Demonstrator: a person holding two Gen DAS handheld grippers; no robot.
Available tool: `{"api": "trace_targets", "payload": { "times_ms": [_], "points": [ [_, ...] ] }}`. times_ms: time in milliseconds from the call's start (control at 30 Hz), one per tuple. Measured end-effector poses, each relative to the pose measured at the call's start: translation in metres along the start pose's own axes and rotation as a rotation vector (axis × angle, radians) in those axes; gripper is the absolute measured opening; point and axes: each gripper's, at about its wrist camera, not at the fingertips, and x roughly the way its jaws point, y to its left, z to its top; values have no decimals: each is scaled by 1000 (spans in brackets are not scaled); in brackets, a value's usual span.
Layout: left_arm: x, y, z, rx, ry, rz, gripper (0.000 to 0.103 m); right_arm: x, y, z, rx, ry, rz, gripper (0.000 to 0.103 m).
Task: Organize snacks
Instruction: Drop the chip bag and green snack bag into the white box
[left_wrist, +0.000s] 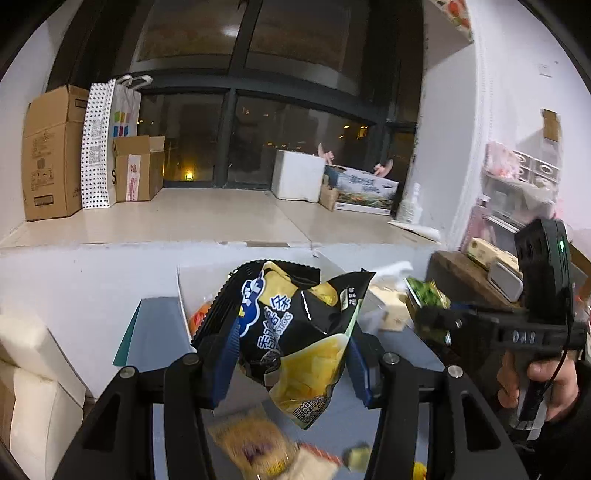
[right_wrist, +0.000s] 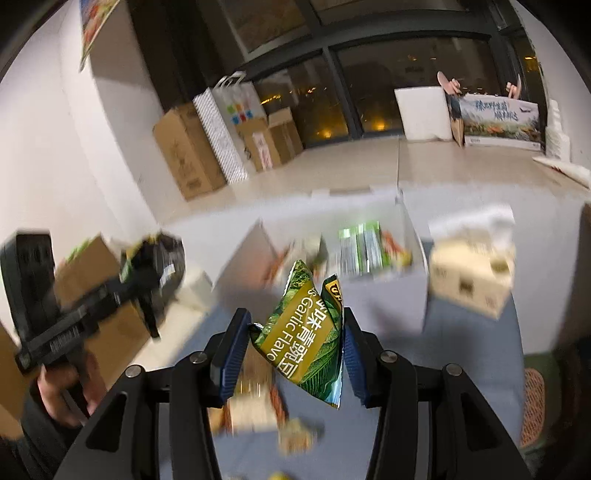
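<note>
Both hands carry a snack, and the move ahead turns on where the open white box lies from each

The left gripper (left_wrist: 291, 354) is clamped on a black-and-yellow chip bag (left_wrist: 295, 332), its blue pads pressing the crumpled sides; the bag hangs clear of the grey-blue worktop (left_wrist: 155, 332), its long axis running roughly from 11 o'clock down to 5 o'clock. In the left wrist view the white box (left_wrist: 183, 295) sits straight ahead at about 12 o'clock, just behind the bag, with an orange packet showing inside

The right gripper (right_wrist: 295, 350) is closed on a green garlic-flavour bag (right_wrist: 306, 332), pinched across its width, long axis close to upright and leaning slightly toward 11 o'clock. In the right wrist view the same box (right_wrist: 413, 240) lies at about 1 o'clock, a little farther off, with green packets already in it

By my reading the left hand is the nearer to the box and lined up on it, so its bag likely goes in first; the right must swing slightly rightward. More loose snacks (left_wrist: 255, 446) lie blurred on the worktop below
</note>
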Motion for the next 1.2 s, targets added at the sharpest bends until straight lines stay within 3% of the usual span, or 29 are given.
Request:
{"api": "trace_targets", "payload": {
  "times_ms": [200,267,333,367,400,500,633,800,967,1200],
  "points": [
    [51,20,24,-44,40,6,58,53,-22,53,54,33,-44,53],
    [72,26,27,-52,98,19,70,68,-29,61,55,49,-62,57],
    [91,32,27,-56,147,68,103,80,-36,65,65,72,-97,72],
    [97,36,27,-68,161,79,103,85,-41,66,81,81,-118,94],
    [99,41,25,-92,163,65,103,86,-45,68,97,74,-129,102],
    [100,51,19,-152,172,20,103,81,-51,69,121,58,-95,103],
    [100,55,14,-154,183,42,103,76,-47,66,80,59,-112,103],
    [69,59,10,-180,155,20,103,55,-36,53,79,37,-68,103],
    [5,42,-5,-115,101,1,103,13,-11,23,29,7,-23,103],
    [-82,10,-60,-5,87,4,103,-46,18,-66,-23,30,14,103]
  ]
}}
